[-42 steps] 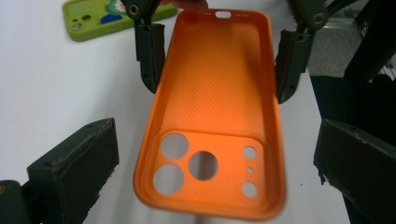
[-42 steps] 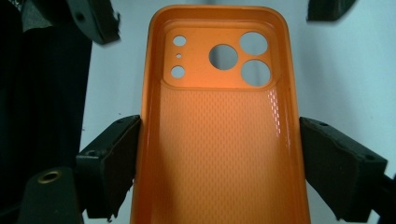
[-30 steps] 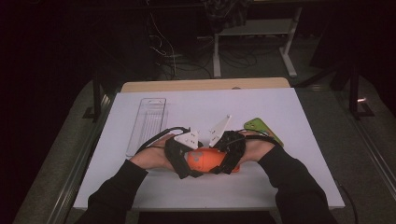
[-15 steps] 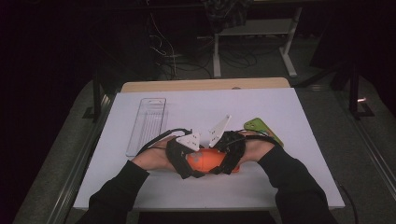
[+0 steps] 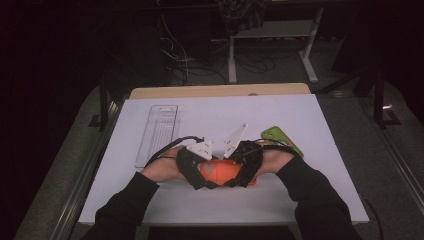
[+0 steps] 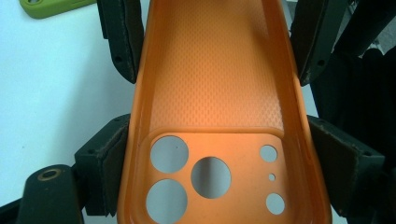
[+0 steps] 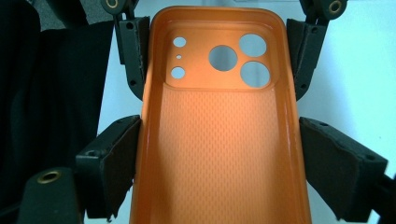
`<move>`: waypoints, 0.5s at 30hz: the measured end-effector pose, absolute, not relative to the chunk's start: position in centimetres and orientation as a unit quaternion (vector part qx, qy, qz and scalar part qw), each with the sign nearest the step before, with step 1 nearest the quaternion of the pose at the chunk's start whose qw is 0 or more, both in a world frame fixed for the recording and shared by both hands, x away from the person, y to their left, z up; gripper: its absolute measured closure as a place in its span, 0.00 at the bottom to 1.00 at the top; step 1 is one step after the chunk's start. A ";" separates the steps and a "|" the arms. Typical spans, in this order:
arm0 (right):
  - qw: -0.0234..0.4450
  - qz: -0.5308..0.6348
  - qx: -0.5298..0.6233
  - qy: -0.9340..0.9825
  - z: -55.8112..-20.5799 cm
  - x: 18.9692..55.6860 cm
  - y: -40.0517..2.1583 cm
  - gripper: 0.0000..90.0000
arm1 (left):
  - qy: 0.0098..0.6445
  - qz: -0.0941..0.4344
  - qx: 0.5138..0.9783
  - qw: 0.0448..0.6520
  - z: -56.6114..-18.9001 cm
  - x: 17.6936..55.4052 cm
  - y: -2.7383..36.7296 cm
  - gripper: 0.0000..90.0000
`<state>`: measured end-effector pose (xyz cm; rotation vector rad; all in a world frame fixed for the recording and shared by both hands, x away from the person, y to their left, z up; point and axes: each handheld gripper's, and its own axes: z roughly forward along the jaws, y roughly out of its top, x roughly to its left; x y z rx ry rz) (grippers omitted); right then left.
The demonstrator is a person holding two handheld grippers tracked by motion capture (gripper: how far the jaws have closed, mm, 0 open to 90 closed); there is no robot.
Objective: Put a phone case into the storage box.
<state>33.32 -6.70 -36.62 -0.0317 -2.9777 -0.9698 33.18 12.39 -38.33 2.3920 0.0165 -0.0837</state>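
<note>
Orange phone case [image 5: 219, 171], green case [image 5: 281, 139] beside, clear tray [image 5: 157, 134] apart

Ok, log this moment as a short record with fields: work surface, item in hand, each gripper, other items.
surface: white table
item in hand: orange phone case, inner side up, camera cutouts visible
left gripper: fingers have just been closing, now pressed on the case's camera end
right gripper: fingers against both long sides of the other end
other items: green phone case beyond the right hand; clear tray on the left
</note>
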 end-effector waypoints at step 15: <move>-0.027 -0.373 -0.138 -0.917 -36.2 34.3 -11.0 0.02 | 0.079 0.002 0.934 0.349 -38.6 33.3 13.6 0.18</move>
